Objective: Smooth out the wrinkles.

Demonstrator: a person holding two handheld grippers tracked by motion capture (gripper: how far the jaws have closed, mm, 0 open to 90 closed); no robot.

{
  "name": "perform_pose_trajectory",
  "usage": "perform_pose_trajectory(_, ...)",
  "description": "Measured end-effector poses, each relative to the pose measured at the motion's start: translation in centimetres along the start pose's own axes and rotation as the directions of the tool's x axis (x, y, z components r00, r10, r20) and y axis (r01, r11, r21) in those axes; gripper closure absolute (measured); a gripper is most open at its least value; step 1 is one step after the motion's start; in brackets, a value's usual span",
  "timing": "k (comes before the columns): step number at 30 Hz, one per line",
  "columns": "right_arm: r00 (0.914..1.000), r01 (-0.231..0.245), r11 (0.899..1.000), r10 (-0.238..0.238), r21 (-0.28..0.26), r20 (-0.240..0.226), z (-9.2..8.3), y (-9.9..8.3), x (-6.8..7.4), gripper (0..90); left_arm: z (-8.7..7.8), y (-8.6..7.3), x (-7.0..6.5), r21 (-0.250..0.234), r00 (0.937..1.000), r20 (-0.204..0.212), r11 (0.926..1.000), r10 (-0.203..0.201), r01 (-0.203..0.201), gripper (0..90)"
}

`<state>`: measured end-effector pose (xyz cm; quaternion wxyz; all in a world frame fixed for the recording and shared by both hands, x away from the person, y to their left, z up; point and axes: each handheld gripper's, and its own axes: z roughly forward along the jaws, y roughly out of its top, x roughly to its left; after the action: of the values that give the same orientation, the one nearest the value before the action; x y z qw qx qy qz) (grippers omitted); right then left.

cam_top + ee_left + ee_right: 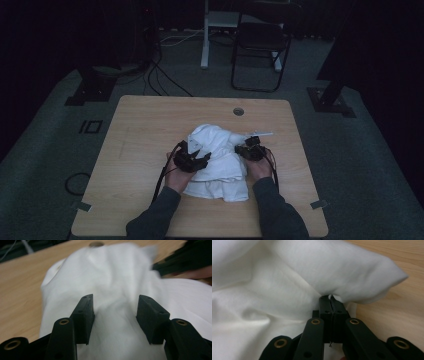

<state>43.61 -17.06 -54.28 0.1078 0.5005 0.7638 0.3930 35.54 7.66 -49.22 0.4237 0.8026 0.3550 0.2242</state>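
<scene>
White cloth [216, 160], heaped mid-table toward the near edge: fold pinched in closed right gripper [331, 299], left gripper [115, 312] half-open over it; fold best drawn taut before regripping.

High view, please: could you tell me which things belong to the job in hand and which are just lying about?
In the job:
white cloth, bunched on the table
left tongs, open over the cloth
right tongs, shut on a fold of the cloth

Lying about:
folding chair
floor cables
</scene>
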Motion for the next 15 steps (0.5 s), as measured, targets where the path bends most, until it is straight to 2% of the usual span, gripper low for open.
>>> perform_pose_trajectory(1,0.9999,0.008,1.0,-0.008,0.002,0.009,0.4,0.3,0.1,89.5,0.3,-0.1,-0.5,0.018,0.9997,0.013,0.9996,0.021,-0.022,48.8)
perform_pose_trajectory(2,0.9997,0.018,1.0,-0.018,0.008,0.016,0.9,1.0,0.3,87.4,0.7,-0.3,-0.6,0.033,0.9995,0.007,0.999,0.03,-0.03,48.7)
perform_pose_trajectory(3,0.9993,0.014,1.0,-0.014,-0.017,0.035,0.2,1.6,0.5,71.0,1.2,-0.6,-0.7,0.055,0.9996,0.001,0.9981,0.028,-0.028,48.4)
perform_pose_trajectory(4,0.9988,0.014,0.998,-0.011,-0.053,0.049,-0.7,1.7,0.7,62.8,1.2,-0.6,-0.7,0.055,0.9996,0.001,0.9981,0.028,-0.028,47.8)
perform_pose_trajectory(5,0.9987,0.022,0.995,-0.017,-0.1,0.049,-2.0,1.8,0.9,56.6,1.7,-0.9,-0.5,0.065,0.9998,0.002,0.9978,0.018,-0.018,47.6)
perform_pose_trajectory(6,0.9987,0.022,0.995,-0.017,-0.1,0.049,-2.0,1.8,0.9,56.6,1.7,-0.9,-0.5,0.065,0.9998,0.002,0.9978,0.018,-0.018,47.6)
perform_pose_trajectory(7,0.9978,0.05,0.982,-0.04,-0.185,0.053,-4.5,1.7,1.5,51.2,1.9,-0.9,-0.5,0.061,1.0,0.003,0.9981,0.008,-0.008,47.5)
perform_pose_trajectory(9,0.9953,0.097,0.969,-0.094,-0.226,0.024,-6.2,1.2,2.4,51.1,2.1,-0.8,-0.6,0.057,1.0,-0.007,0.9983,0.003,-0.002,47.4)
perform_pose_trajectory(11,0.9878,0.143,0.966,-0.153,-0.217,-0.029,-6.4,0.4,3.3,51.0,2.4,-0.8,-0.7,0.058,0.9998,-0.017,0.9983,0.011,-0.01,47.2)
perform_pose_trajectory(12,0.9878,0.143,0.966,-0.153,-0.217,-0.029,-6.4,0.4,3.3,51.0,2.4,-0.8,-0.7,0.058,0.9998,-0.017,0.9983,0.011,-0.01,47.2)
perform_pose_trajectory(13,0.9814,0.186,0.973,-0.191,-0.14,-0.022,-4.9,-0.6,4.1,52.1,2.6,-0.9,-0.6,0.058,0.9996,-0.022,0.9982,0.015,-0.014,47.2)
perform_pose_trajectory(15,0.9825,0.185,0.979,-0.186,-0.083,-0.006,-3.0,-1.3,4.1,53.7,3.0,-0.9,-0.4,0.058,0.9993,-0.031,0.9981,0.02,-0.019,47.4)
